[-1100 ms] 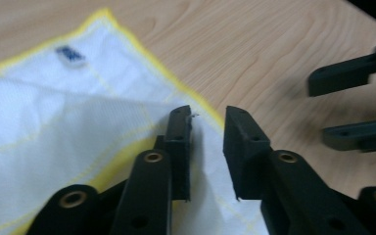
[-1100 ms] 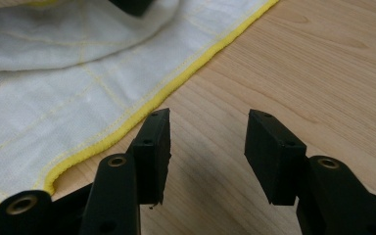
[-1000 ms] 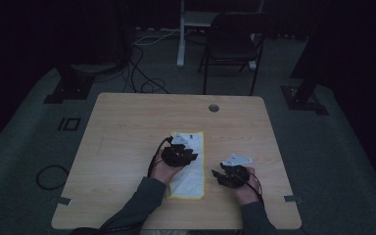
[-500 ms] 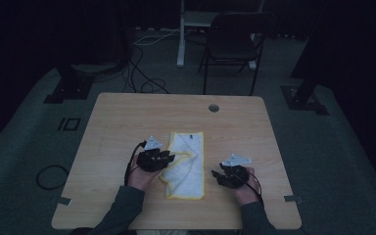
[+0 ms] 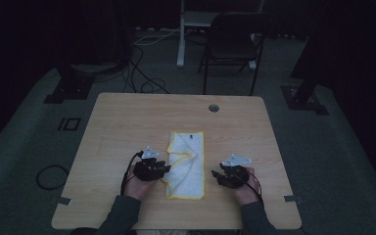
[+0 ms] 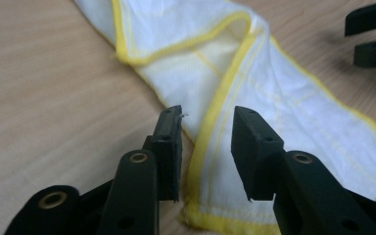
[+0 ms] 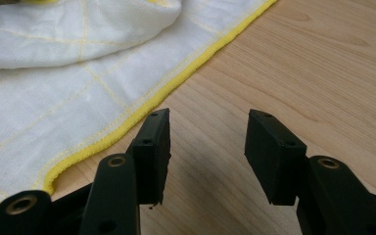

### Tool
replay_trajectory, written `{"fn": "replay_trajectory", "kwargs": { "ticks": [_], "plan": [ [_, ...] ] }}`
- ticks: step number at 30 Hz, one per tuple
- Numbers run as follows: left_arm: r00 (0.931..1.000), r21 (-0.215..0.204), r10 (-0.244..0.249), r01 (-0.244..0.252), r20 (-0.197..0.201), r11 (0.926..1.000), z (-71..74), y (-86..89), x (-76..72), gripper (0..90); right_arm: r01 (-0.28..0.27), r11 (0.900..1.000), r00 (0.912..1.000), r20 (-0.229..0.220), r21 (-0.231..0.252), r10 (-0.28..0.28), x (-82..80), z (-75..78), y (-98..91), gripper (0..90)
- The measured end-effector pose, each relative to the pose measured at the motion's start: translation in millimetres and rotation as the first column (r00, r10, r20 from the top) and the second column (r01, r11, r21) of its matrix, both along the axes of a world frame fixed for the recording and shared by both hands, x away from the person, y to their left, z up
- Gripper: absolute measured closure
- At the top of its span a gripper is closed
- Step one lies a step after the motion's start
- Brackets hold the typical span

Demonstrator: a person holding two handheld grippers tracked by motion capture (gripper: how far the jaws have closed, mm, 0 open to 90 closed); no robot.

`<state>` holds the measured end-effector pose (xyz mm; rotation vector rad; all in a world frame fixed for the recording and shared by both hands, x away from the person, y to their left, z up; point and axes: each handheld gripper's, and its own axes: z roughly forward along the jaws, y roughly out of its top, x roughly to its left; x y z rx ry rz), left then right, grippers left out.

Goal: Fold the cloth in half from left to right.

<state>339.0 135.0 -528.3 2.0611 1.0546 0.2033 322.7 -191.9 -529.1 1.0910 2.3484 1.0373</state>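
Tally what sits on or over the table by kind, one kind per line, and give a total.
Cloth, white with yellow hem: 1
Hand-held grippers: 2, the left gripper at the cloth's left edge with its hem between open fingers, the right gripper open over bare wood beside it
Total: 3

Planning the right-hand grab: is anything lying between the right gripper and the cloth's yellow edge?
No. In the right gripper view only bare wooden table separates the open right gripper from the cloth, whose yellow hem runs just beside its left jaw.
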Motion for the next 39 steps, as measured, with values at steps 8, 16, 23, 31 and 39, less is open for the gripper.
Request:
{"fn": "replay_trajectory", "kwargs": {
  "ticks": [8, 16, 23, 31, 39],
  "plan": [
    [0.9998, 0.009, 0.003, -0.003, -0.017, 1.0000, -8.7, 0.7, -1.6, 61.5, 0.008, 0.9999, 0.9999, -0.013, -0.011, -0.008, 1.3, -1.8, -0.5, 51.6],
    [0.9998, 0.010, -0.007, 0.007, -0.020, 0.9999, -11.2, -2.2, -4.2, 67.8, 0.021, 0.9997, 0.9997, -0.015, -0.009, -0.021, 1.4, -1.4, -1.3, 51.5],
    [0.9995, 0.001, -0.028, 0.028, 0.012, 0.9996, -5.4, -5.7, -8.7, 86.0, 0.026, 0.9995, 0.9995, -0.020, -0.016, -0.026, 1.9, -2.4, -2.2, 51.3],
    [0.9977, -0.036, -0.056, 0.057, 0.038, 0.9977, 6.3, -9.9, -12.5, 86.8, 0.035, 0.9993, 0.9991, -0.023, -0.015, -0.035, 2.1, -2.5, -2.9, 50.9],
    [0.9915, -0.040, -0.114, 0.117, 0.063, 0.9924, 16.2, -27.0, -18.5, 86.6, 0.035, 0.9993, 0.9991, -0.022, -0.015, -0.035, 2.1, -2.4, -3.3, 50.9]
  ]
}}
